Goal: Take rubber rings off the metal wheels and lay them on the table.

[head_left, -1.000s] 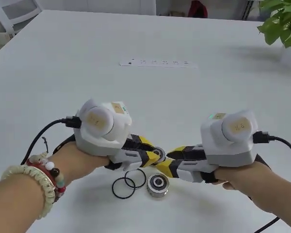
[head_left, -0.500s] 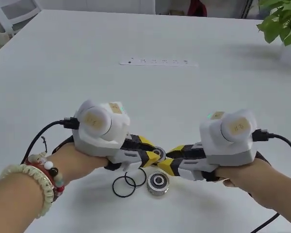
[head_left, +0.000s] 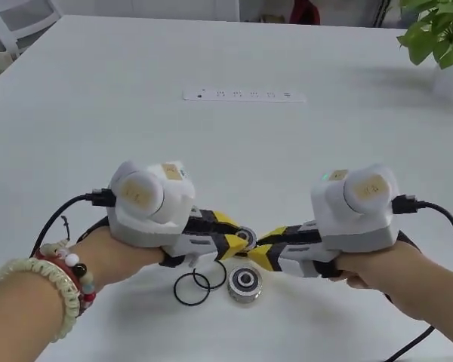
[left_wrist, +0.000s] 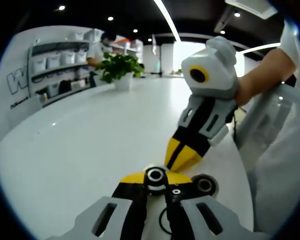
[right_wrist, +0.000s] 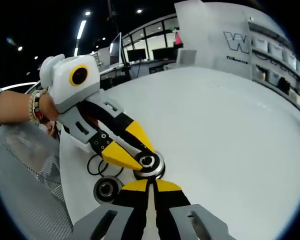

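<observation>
Right gripper view: wall lettering (right_wrist: 236,40) begins W, beyond the clamped metal wheel (right_wrist: 149,162).

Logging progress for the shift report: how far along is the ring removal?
Done: two rubber rings lie loose on the table beside a metal wheel. In hand: the left gripper clamps a second wheel, and the right gripper, jaws closed, has its tips at that wheel's rim. Left: working any ring off that wheel and laying it down; whether a ring is gripped I cannot tell.
</observation>
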A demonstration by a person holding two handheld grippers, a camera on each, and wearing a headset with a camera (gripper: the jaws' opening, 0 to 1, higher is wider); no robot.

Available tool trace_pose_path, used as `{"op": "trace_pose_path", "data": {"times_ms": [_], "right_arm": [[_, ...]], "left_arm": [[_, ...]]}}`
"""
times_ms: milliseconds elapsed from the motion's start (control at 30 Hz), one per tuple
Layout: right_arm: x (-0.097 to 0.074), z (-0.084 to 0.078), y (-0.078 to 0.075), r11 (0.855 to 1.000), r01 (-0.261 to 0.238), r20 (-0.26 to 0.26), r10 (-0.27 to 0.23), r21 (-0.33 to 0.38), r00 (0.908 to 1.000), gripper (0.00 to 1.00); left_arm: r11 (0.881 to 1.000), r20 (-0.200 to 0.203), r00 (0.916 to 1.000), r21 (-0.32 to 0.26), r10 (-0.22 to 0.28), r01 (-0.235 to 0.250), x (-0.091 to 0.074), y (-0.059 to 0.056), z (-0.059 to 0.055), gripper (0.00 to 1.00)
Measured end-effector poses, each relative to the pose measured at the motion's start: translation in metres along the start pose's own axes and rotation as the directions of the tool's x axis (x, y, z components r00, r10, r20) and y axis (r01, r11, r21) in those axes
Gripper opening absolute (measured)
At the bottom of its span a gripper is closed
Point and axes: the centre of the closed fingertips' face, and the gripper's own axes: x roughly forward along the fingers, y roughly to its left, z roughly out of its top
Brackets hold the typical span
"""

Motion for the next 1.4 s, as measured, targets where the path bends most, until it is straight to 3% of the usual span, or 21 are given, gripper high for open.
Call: {"op": "trace_pose_path", "data": {"times_ms": [33, 333, 467, 500, 600, 933, 967, 1000, 1033, 1067, 1100, 1400], "right_arm": [[0.000, 0.001, 0.002, 1.000, -0.024, 0.006, 0.024, 0.003, 0.9997, 0.01], [0.000, 0.003, 0.003, 1.000, -0.010, 0.005, 0.010, -0.014, 0.9999, 0.00], [-0.001, 0.005, 0.000, 0.999, 0.000, 0.001, 0.000, 0.053, 1.0000, 0.00], [-0.003, 0.006, -0.005, 0.997, 0.024, 0.004, -0.025, 0.067, 0.9997, 0.00], [-0.005, 0.008, -0.006, 0.992, 0.016, 0.019, -0.019, 0.129, 0.9996, 0.00], [-0.008, 0.010, -0.006, 0.985, -0.002, 0.044, -0.006, 0.171, 0.9990, 0.00], [-0.009, 0.011, -0.006, 0.983, -0.006, 0.053, -0.004, 0.184, 0.9986, 0.00], [-0.009, 0.019, -0.002, 0.973, -0.039, 0.098, 0.017, 0.228, 0.9951, 0.00], [-0.011, 0.016, -0.006, 0.968, -0.020, 0.079, 0.000, 0.249, 0.9969, 0.00], [-0.010, 0.016, -0.003, 0.961, -0.037, 0.078, 0.016, 0.275, 0.9968, 0.00], [-0.009, 0.016, -0.003, 0.965, -0.036, 0.083, 0.015, 0.260, 0.9964, 0.00], [-0.009, 0.018, 0.002, 0.958, -0.036, 0.083, 0.013, 0.285, 0.9965, 0.00]], "left_arm": [[1.000, 0.001, 1.0000, 0.002, 0.000, 0.000, 0.000, 0.000, 0.000, 0.14], [1.000, 0.003, 1.0000, 0.005, 0.003, -0.003, 0.000, -0.001, 0.000, 0.14], [1.000, 0.004, 1.0000, 0.010, 0.003, -0.003, 0.000, -0.001, 0.000, 0.14], [1.000, 0.003, 1.0000, 0.010, 0.003, -0.003, -0.001, -0.001, 0.000, 0.14], [1.000, 0.004, 1.0000, 0.011, 0.002, -0.002, 0.000, -0.001, 0.000, 0.14], [1.000, 0.003, 1.0000, 0.020, 0.003, -0.003, -0.001, -0.002, 0.000, 0.14], [1.000, 0.003, 1.0000, 0.022, 0.004, -0.004, -0.001, -0.002, 0.000, 0.14], [1.000, 0.004, 1.0000, 0.024, 0.003, -0.003, -0.001, -0.002, 0.000, 0.13], [1.000, 0.003, 1.0000, 0.029, 0.009, -0.009, -0.001, -0.001, -0.001, 0.13], [1.000, 0.005, 0.9999, 0.028, 0.010, -0.010, -0.001, -0.001, -0.001, 0.13], [1.000, 0.007, 0.9999, 0.027, 0.011, -0.011, -0.001, -0.001, -0.001, 0.13], [0.999, 0.009, 0.9997, 0.036, 0.022, -0.022, -0.002, -0.002, -0.001, 0.13]]}}
